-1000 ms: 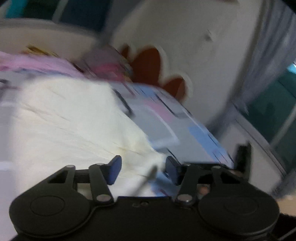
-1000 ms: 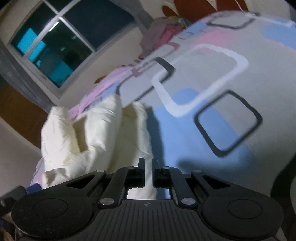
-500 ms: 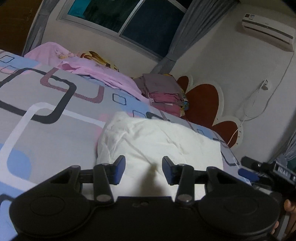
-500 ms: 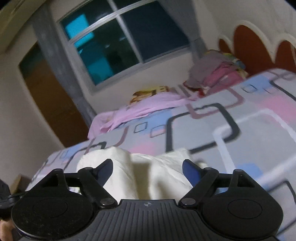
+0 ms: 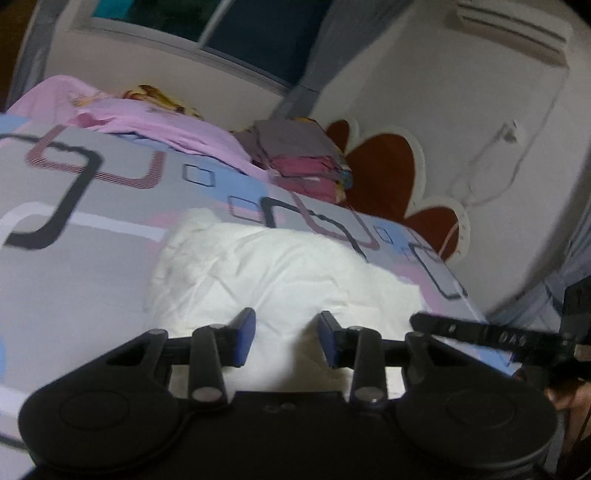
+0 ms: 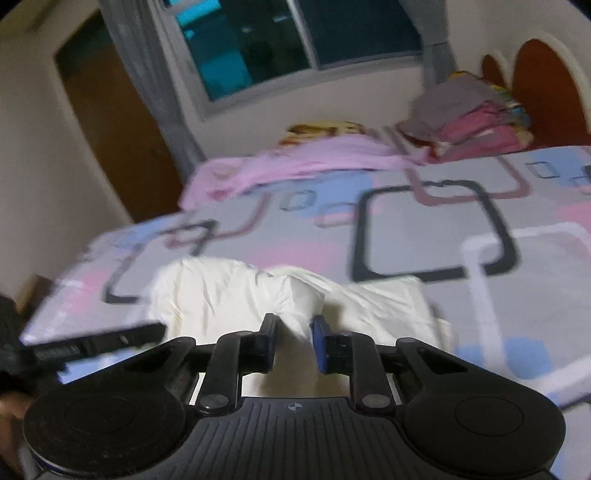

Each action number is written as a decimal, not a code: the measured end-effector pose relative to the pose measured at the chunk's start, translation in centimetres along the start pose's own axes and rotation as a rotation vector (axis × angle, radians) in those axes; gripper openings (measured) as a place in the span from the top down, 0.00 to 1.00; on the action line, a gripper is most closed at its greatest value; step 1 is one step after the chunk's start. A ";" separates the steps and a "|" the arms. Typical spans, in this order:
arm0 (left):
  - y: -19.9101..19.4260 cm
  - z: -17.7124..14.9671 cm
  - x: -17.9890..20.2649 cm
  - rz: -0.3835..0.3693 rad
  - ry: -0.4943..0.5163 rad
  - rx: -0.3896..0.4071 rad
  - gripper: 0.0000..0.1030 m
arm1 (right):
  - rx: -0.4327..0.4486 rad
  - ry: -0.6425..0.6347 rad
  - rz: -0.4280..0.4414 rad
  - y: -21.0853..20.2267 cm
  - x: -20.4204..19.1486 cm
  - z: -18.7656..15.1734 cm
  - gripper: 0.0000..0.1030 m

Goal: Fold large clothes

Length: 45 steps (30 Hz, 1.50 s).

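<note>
Left wrist view:
Garment: the cream-white garment (image 5: pixel 280 280) lies bunched and folded on the bedsheet (image 5: pixel 74 266), a grey sheet with pink, blue and dark rounded squares, close to the near edge of the bed.
Left gripper: the left gripper (image 5: pixel 286 341) hangs just over the near end of the garment, blue pads apart; its jaws have just been closing, and nothing sits between them, the cloth is only seen behind the gap.
Right side of frame: a blurred black bar (image 5: pixel 480 332) of the other tool pokes in from the right edge.
Far end of bed: a pink cloth (image 5: pixel 162 125) is spread along the far side, and beside it a stack of folded clothes (image 5: pixel 303 158) stands against the red flower-shaped headboard (image 5: pixel 384 173).
Wall: an air conditioner (image 5: pixel 509 29) is mounted high up, a window (image 5: pixel 207 33) to its left.

Right wrist view:
Garment: same cream bundle (image 6: pixel 236 291), puffed in two humps, right in front of the fingers.
Right gripper: the right gripper (image 6: pixel 293 341) shows a narrow gap; its jaws have just been closing, and a peak of the cloth rises at the gap, though I cannot tell whether the pads press on it.
Background: brown door (image 6: pixel 110 122) on the left, the picture blurred.
</note>
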<state>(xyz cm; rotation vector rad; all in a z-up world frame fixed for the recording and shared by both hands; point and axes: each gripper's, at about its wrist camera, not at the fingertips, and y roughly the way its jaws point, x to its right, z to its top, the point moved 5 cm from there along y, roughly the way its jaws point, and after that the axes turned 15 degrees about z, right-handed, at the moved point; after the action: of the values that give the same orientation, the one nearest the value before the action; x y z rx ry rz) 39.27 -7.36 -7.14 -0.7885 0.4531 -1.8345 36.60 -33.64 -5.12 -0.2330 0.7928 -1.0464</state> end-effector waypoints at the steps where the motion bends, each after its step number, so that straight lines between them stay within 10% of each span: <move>1: 0.6 0.1 0.7 -0.002 0.022 -0.006 0.66 | -0.011 0.027 -0.024 0.2 0.9 -0.6 0.80; 16: 9.0 -2.8 5.2 0.146 0.260 -0.146 0.66 | -0.076 0.243 -0.087 4.4 9.3 -5.3 0.87; 21: 6.5 -2.3 4.6 0.126 0.253 -0.119 0.61 | -0.055 0.207 -0.120 1.7 8.5 -3.9 0.83; 24: 2.9 -2.1 4.2 0.113 0.245 -0.072 0.59 | 0.027 0.146 -0.118 -1.8 6.6 -2.4 0.55; 33: -5.4 -6.6 4.7 0.052 0.216 -0.077 0.59 | -0.069 0.021 -0.029 -5.4 -1.1 -5.3 0.55; 45: -4.5 -11.5 3.8 0.101 0.281 -0.142 0.58 | -0.141 0.107 -0.071 -3.6 0.4 -12.9 0.55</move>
<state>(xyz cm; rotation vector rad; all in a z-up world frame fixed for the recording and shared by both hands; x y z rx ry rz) 27.30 -9.68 -11.34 -0.5917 0.7968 -1.8399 25.49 -33.41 -12.52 -0.3300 0.9622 -1.0776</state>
